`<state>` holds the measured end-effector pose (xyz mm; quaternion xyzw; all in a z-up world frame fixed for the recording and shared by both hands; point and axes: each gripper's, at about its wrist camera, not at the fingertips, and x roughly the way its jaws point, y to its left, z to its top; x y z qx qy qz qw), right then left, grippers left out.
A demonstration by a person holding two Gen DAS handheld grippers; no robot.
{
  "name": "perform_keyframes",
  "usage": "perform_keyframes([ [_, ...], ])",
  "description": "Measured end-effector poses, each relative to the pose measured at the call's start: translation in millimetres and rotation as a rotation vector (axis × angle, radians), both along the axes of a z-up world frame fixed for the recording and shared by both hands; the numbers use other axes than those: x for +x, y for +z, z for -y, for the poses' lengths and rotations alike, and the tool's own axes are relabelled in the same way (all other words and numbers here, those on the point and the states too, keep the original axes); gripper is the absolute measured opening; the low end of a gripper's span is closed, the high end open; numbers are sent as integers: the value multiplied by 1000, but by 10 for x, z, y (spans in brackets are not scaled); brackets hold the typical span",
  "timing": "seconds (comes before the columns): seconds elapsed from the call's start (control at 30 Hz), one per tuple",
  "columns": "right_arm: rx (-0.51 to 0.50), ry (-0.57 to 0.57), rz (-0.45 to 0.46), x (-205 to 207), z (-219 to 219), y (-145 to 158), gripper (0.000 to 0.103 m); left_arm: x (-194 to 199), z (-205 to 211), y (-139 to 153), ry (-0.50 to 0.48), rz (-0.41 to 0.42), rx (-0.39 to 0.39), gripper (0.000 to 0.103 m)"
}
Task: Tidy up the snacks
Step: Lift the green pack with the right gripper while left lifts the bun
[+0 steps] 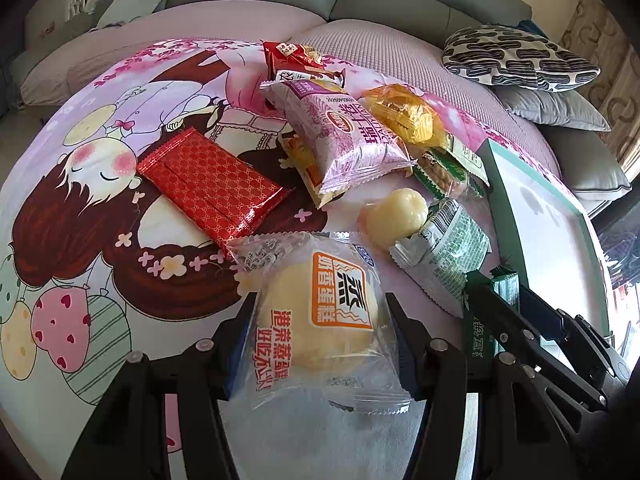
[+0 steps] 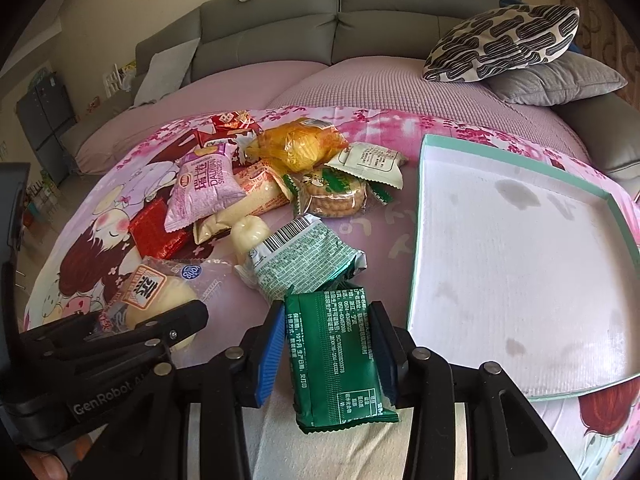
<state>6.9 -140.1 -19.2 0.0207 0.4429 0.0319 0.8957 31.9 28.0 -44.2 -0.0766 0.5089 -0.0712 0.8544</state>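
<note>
the dark green packet (image 2: 338, 360) sits between the blue pads of the right gripper (image 2: 330, 354), which is closed on it, just left of the tray's near corner. the left gripper (image 1: 320, 344) is clamped on the clear-wrapped steamed cake (image 1: 320, 320) at the near edge of the heap. the other snacks lie crowded on the cartoon cloth (image 1: 80, 240). the teal-rimmed tray (image 2: 418, 216) lies to the right, its white floor bare, with a free strip of cloth between its left rim and the pile.
</note>
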Motion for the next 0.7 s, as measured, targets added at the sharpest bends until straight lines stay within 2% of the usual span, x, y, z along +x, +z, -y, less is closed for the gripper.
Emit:
perform_keyframes([
  [0.17, 20, -7, 35, -45, 17, 99, 42, -17, -17, 49, 0, 14, -1, 60],
  [0.7, 73, -82, 189, -208, 259, 568, 41, -99, 120, 448, -40, 136, -11, 59],
])
